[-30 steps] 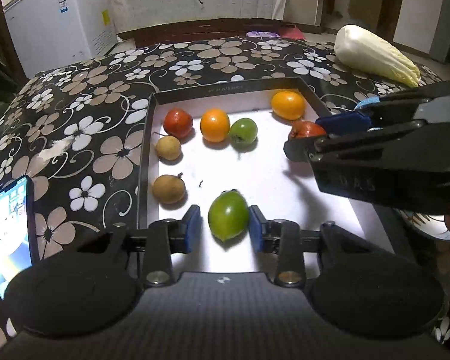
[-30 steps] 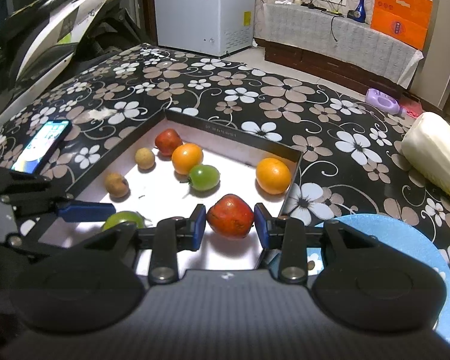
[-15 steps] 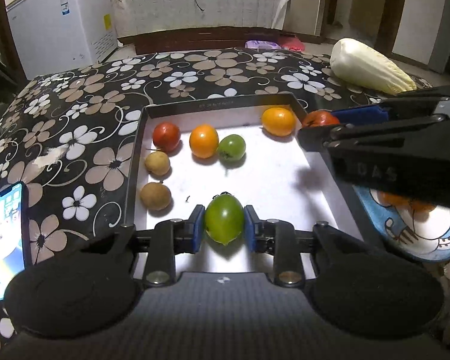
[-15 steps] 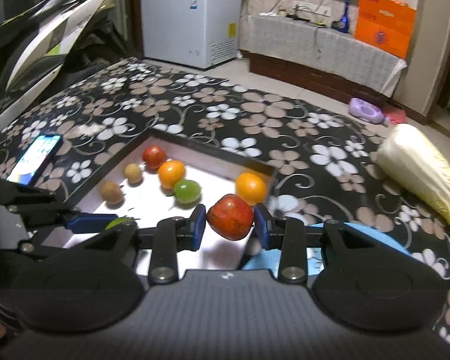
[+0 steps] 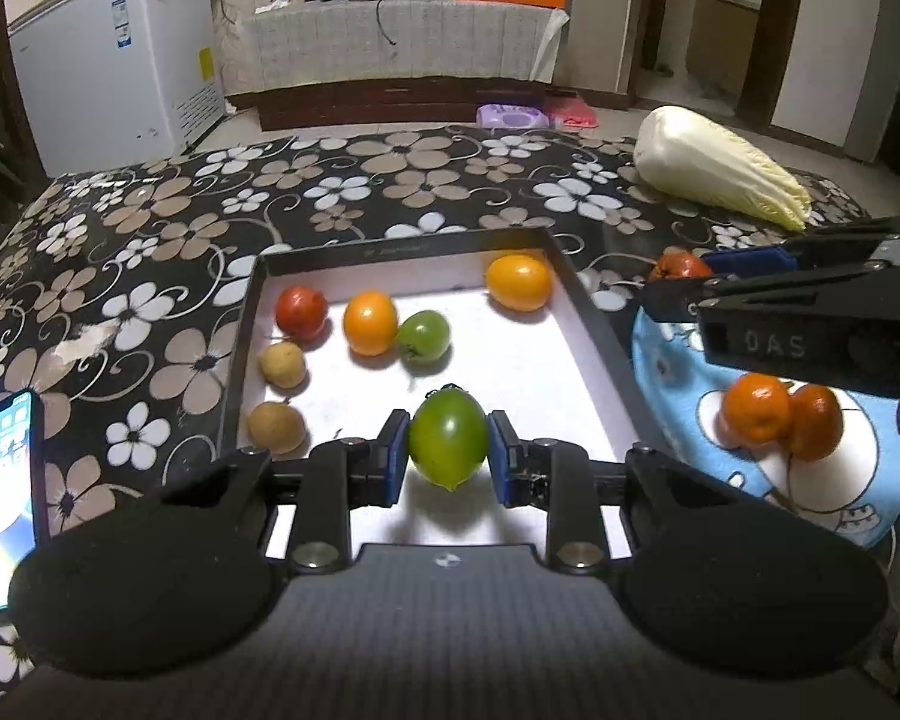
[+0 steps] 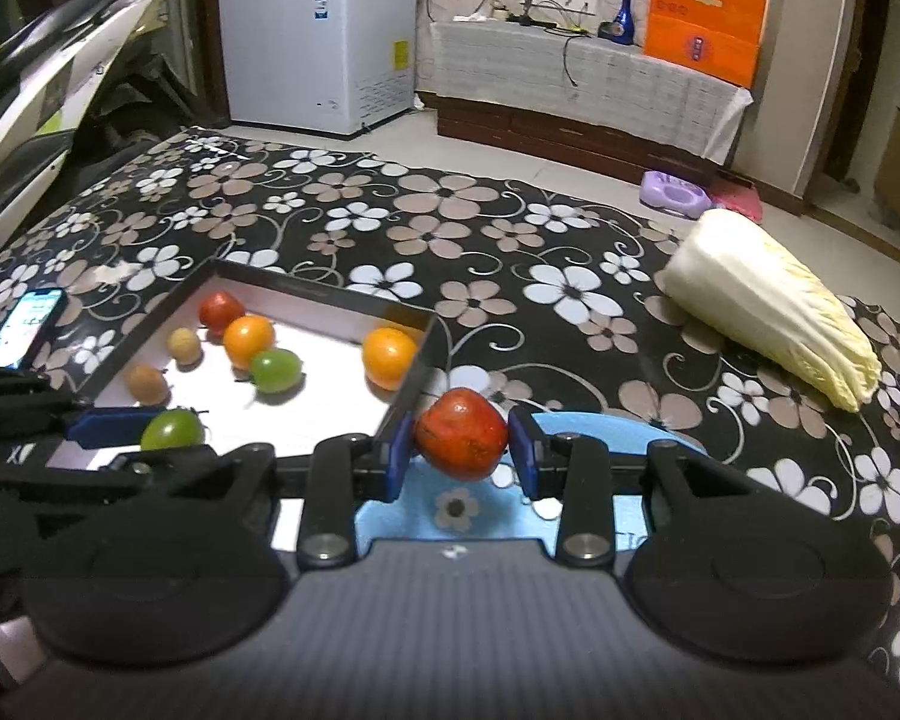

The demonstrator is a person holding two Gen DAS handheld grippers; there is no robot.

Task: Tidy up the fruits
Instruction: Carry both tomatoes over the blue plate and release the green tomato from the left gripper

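While left gripper [image 5: 448,449] clamps green tomato [image 5: 448,443] above tray [image 5: 243,324], right gripper [image 6: 461,445] grips red fruit [image 6: 461,433] just beyond tray edge.

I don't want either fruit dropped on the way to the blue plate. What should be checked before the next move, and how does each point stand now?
1. Left gripper clamped on green tomato: ok.
2. Right gripper clamped on red fruit: ok.
3. Red fruit past the tray's rim, over the blue plate: ok.
4. Green tomato clear of the tray: not ok, it is above the tray floor.
5. Free room on the plate beside the two oranges: ok.
6. Grippers' clearance from each other: cannot tell.
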